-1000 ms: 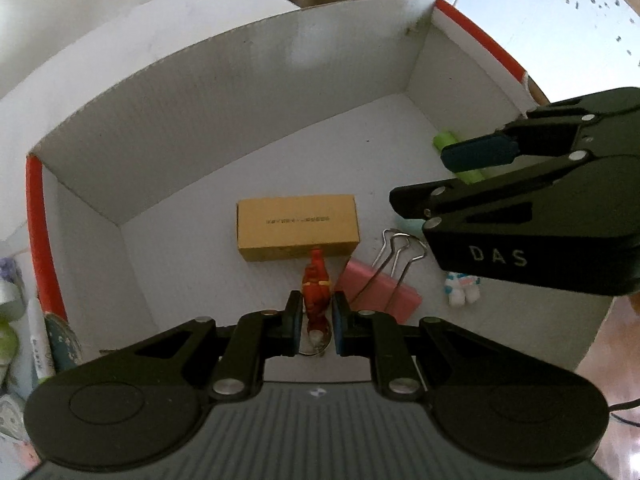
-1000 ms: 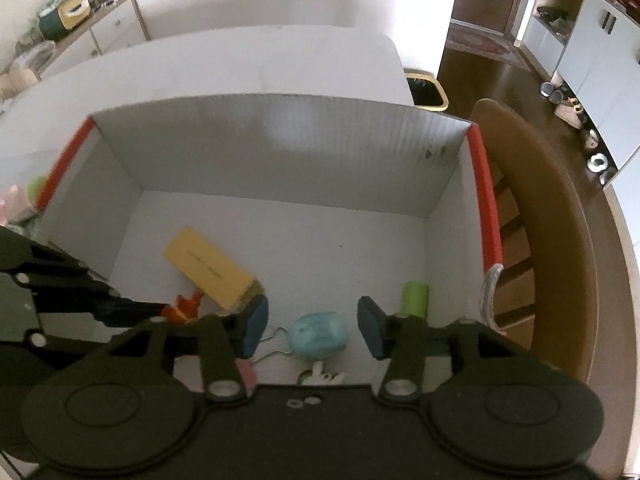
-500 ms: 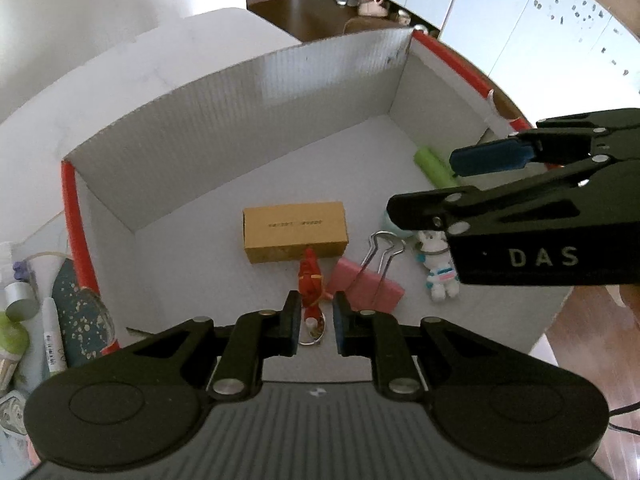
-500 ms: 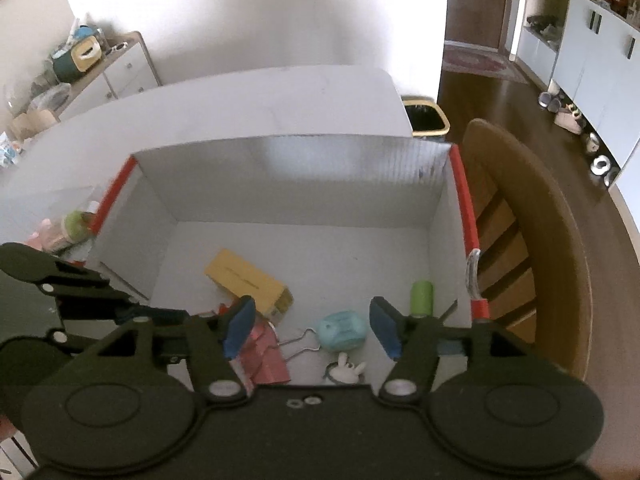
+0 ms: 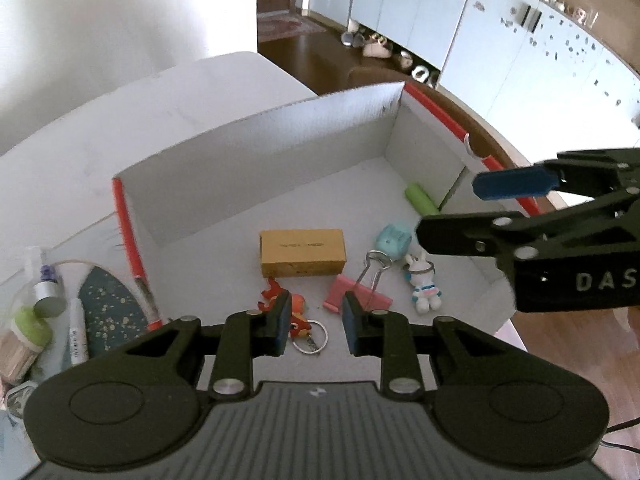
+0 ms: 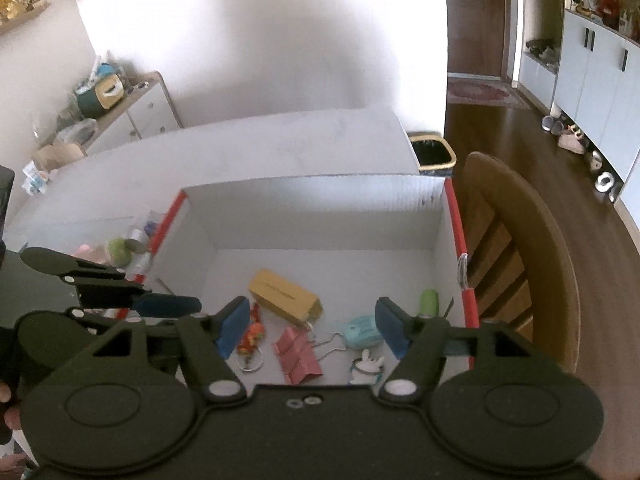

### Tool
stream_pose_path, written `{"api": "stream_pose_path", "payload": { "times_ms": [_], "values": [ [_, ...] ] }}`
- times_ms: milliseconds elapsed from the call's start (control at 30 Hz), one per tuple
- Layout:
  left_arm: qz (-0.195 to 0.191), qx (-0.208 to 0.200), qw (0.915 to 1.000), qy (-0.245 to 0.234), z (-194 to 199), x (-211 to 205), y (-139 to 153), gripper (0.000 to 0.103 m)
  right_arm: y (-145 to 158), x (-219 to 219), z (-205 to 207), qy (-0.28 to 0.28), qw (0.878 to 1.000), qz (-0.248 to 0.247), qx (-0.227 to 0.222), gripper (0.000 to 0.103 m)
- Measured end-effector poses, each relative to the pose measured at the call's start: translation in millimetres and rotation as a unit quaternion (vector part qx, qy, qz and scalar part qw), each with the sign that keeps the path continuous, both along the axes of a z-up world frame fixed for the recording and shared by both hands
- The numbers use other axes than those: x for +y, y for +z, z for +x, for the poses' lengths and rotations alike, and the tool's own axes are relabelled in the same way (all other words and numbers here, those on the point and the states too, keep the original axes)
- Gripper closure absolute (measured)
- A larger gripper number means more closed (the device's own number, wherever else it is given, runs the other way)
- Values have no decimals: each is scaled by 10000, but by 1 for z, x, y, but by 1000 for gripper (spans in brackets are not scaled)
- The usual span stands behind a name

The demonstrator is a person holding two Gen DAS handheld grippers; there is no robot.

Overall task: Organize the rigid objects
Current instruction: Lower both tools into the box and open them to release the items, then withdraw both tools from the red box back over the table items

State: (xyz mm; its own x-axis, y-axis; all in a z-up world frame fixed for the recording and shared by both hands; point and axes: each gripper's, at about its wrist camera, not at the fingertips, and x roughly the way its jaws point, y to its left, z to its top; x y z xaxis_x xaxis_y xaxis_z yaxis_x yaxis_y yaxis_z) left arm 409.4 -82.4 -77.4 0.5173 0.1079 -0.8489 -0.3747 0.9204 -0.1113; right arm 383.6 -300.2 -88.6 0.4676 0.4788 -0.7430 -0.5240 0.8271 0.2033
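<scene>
A white cardboard box [image 5: 256, 168] with red edges holds a yellow box [image 5: 302, 252], a red figure keychain [image 5: 294, 314], a pink binder clip [image 5: 358, 294], a teal object [image 5: 394, 240], a white bunny figure [image 5: 422, 284] and a green cylinder [image 5: 420, 200]. My left gripper [image 5: 314, 326] is open and empty above the box's near side, over the keychain. My right gripper [image 6: 310, 328] is open and empty, high above the box [image 6: 320, 208]; the same items show there, such as the yellow box [image 6: 284, 298] and the keychain [image 6: 252, 334].
Left of the box lie bottles, a white tube [image 5: 76, 336] and a dark speckled pouch [image 5: 110, 316] on the white table [image 5: 80, 160]. A wooden chair [image 6: 516, 264] stands right of the box. A bin [image 6: 434, 154] sits on the floor beyond.
My left gripper opened and let go of the red keychain, which now lies on the box floor. Both grippers rose up and back from the box.
</scene>
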Motion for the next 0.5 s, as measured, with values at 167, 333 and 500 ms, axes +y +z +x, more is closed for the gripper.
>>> {"api": "stream_pose_path", "payload": {
  "times_ms": [167, 333, 500],
  "values": [
    [42, -243, 9996, 142, -11, 2, 9, 77, 7, 2, -13, -69, 9998, 163, -131, 33],
    [197, -505, 9981, 279, -31, 3, 25, 77, 15, 5, -30, -33, 9991, 348, -231, 32],
    [340, -765, 9958, 378, -57, 5, 39, 77, 22, 11, -47, -22, 9982, 536, -262, 27]
  ]
}}
